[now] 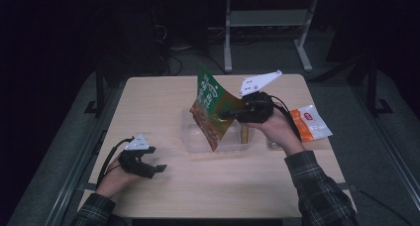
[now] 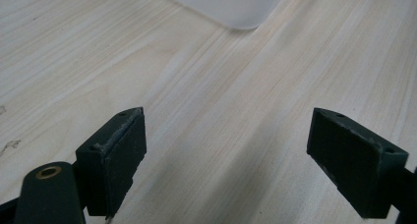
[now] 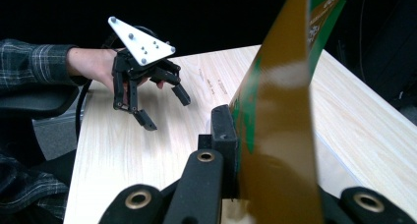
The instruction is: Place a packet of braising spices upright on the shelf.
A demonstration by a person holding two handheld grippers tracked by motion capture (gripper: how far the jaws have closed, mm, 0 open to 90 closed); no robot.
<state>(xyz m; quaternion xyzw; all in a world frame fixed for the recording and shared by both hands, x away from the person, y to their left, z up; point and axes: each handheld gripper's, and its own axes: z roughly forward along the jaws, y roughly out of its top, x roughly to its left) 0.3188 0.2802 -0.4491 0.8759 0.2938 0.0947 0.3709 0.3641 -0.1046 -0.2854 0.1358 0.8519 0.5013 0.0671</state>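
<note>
The right tool (image 1: 233, 113) is pinching a green and orange snack bag (image 1: 210, 109) by its edge. It holds the bag up in the air, tilted, just above a clear plastic box (image 1: 195, 137) on the counter (image 1: 223, 186). My guess is the bag is held over the box so it can go down inside. In the right tool's own view the bag (image 3: 278, 121) stands tall right against the black jaw — a thin grip on the edge, so the bag could slip or flop.

The left tool (image 1: 148, 165) sits low over the counter, well away from the right tool, with its jaws spread wide and nothing between them. It looks like it is waiting.

Past the right tool, on its outer side, lies a white and orange packet (image 1: 311, 123) — maybe the next one.
</note>
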